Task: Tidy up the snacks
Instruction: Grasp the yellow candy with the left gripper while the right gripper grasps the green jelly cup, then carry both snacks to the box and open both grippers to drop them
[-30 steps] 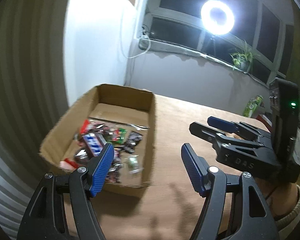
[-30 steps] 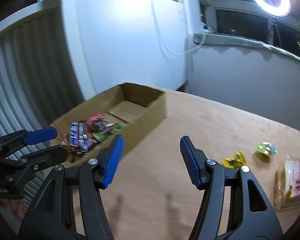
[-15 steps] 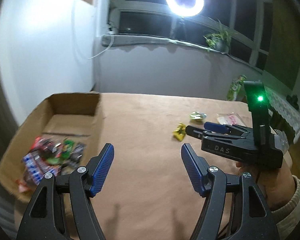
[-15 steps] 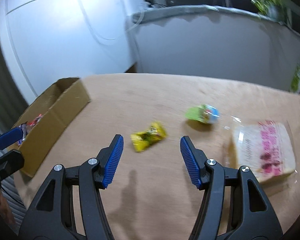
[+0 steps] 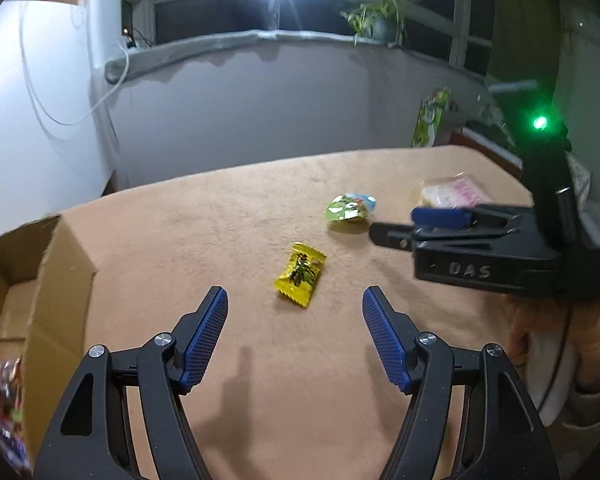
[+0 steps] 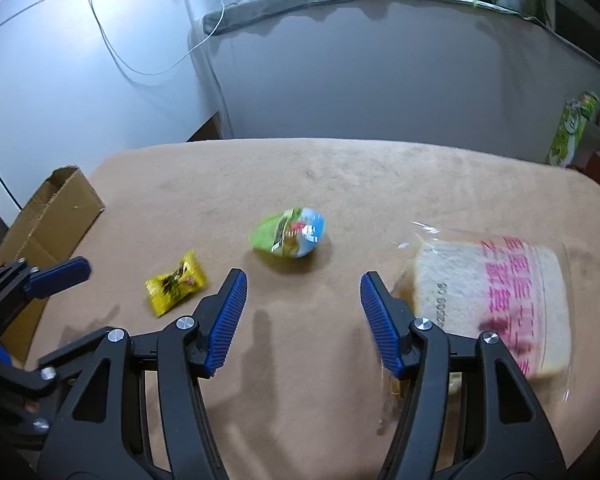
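Note:
A yellow candy packet (image 5: pixel 300 274) lies on the tan table just ahead of my open, empty left gripper (image 5: pixel 296 320); it also shows in the right wrist view (image 6: pixel 176 283). A green and blue snack packet (image 6: pixel 290 233) lies ahead of my open, empty right gripper (image 6: pixel 302 300), and shows in the left wrist view (image 5: pixel 351 207). A bagged bread slice (image 6: pixel 492 304) lies beside my right finger. The cardboard box (image 5: pixel 32 300) with several snacks stands at the left.
The right gripper's body (image 5: pixel 500 252) shows at the right of the left wrist view. A green carton (image 6: pixel 574 128) stands past the table's far right edge. A wall and window ledge lie behind the tan table (image 6: pixel 340 176).
Both grippers have swung right, away from the box and toward the loose snacks. The yellow packet and the green packet now sit closer in front of the open jaws.

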A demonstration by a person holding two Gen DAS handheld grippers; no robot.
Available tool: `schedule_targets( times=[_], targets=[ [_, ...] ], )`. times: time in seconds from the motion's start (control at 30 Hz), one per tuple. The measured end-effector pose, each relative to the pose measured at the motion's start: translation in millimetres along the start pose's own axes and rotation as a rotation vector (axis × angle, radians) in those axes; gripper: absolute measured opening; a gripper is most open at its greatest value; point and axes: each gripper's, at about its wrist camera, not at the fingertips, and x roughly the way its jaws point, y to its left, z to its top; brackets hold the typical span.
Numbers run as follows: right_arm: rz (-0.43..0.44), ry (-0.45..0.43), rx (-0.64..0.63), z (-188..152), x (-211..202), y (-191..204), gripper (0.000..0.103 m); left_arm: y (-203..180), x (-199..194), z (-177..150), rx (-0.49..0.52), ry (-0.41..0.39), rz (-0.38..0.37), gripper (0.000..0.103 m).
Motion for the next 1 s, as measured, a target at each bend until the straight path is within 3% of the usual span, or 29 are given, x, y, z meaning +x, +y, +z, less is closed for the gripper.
schedule_targets(
  times=[0.23, 0.3, 0.37, 0.47, 0.5, 0.63, 0.83, 1.0],
  targets=[
    [0.006, 0.066, -0.110, 23, 31, 13, 0.062, 6, 45, 7, -0.039, 0.137, -0.036, 0.070],
    [0.001, 0.089, -0.136, 26, 38, 15, 0.062, 4, 47, 9, -0.034, 0.141, -0.027, 0.066],
    [0.005, 0.085, -0.144, 27, 40, 17, 0.061, 1, 49, 12, -0.026, 0.136, -0.022, 0.049],
    [0.012, 0.076, -0.142, 30, 40, 17, 0.045, 4, 49, 11, -0.042, 0.125, -0.001, 0.026],
    [0.019, 0.072, -0.140, 30, 39, 17, 0.041, 7, 50, 12, -0.053, 0.123, -0.003, 0.023],
    [0.032, 0.051, -0.135, 27, 35, 17, 0.028, 16, 50, 13, -0.087, 0.113, -0.035, 0.022],
    [0.057, 0.023, -0.130, 24, 23, 18, 0.028, 24, 48, 13, -0.135, 0.098, -0.068, 0.022],
    [0.103, -0.041, -0.121, 2, -19, 24, 0.028, 32, 31, 10, -0.168, 0.030, -0.078, 0.022]
  ],
)
